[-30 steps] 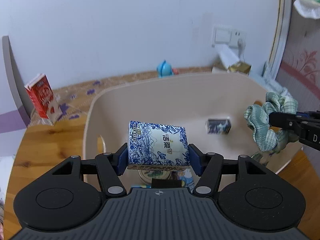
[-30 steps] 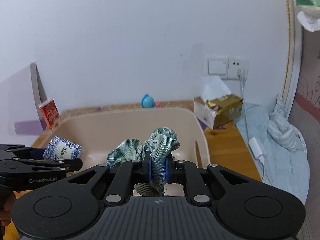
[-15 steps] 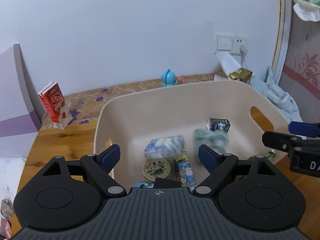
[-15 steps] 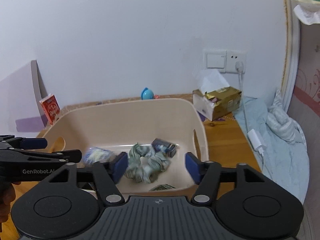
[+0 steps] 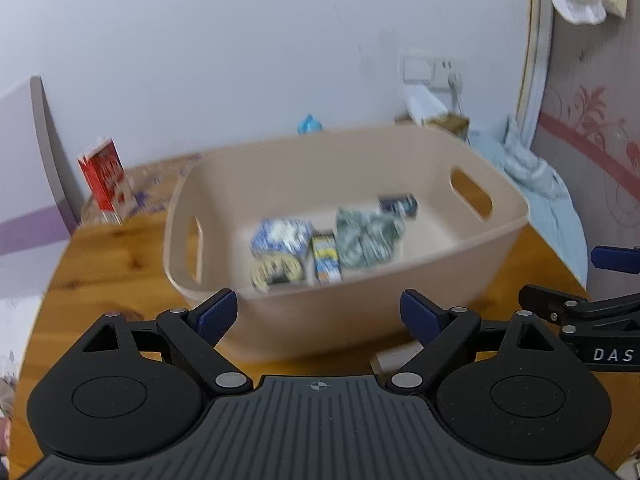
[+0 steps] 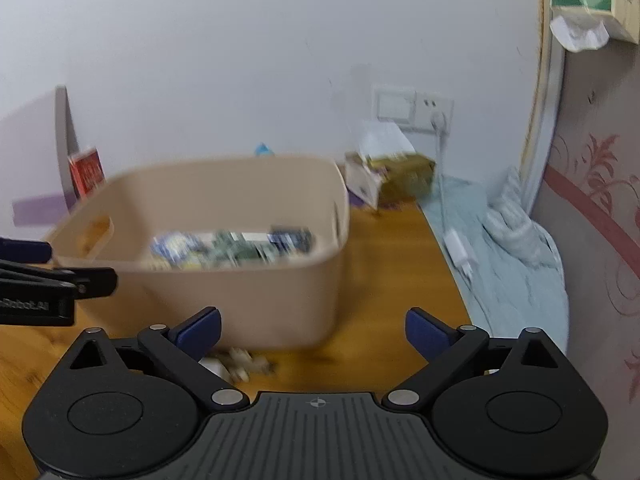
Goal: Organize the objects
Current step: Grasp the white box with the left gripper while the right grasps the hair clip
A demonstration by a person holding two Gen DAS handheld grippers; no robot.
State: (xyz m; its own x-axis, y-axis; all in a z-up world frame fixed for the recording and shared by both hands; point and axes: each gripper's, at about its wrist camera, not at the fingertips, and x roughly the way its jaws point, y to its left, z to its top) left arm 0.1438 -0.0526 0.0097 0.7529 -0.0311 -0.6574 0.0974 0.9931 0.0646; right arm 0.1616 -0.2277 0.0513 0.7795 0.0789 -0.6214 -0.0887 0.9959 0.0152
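A beige plastic basket [image 5: 400,160] stands on the wooden table [image 5: 108,264]. Inside lie a blue-and-white tissue pack [image 5: 280,236], a green checked cloth [image 5: 366,236], a round tin [image 5: 276,272], a small yellow-blue carton [image 5: 326,256] and a small dark box [image 5: 398,204]. My left gripper [image 5: 318,314] is open and empty, in front of the basket's near wall. My right gripper [image 6: 312,330] is open and empty, also in front of the basket [image 6: 240,288]; it shows at the right edge of the left wrist view [image 5: 580,312]. Both views are motion-blurred.
A red carton [image 5: 104,180] stands at the table's back left. A small blue toy [image 5: 309,125] sits behind the basket. A gold-and-white tissue box [image 6: 388,176] stands under the wall socket. Light blue bedding [image 6: 508,256] lies at the right. Small pale items [image 6: 236,364] lie before the basket.
Both grippers opened and dropped the tissue pack and the green cloth into the basket. Both have since pulled back from over the basket toward its near side.
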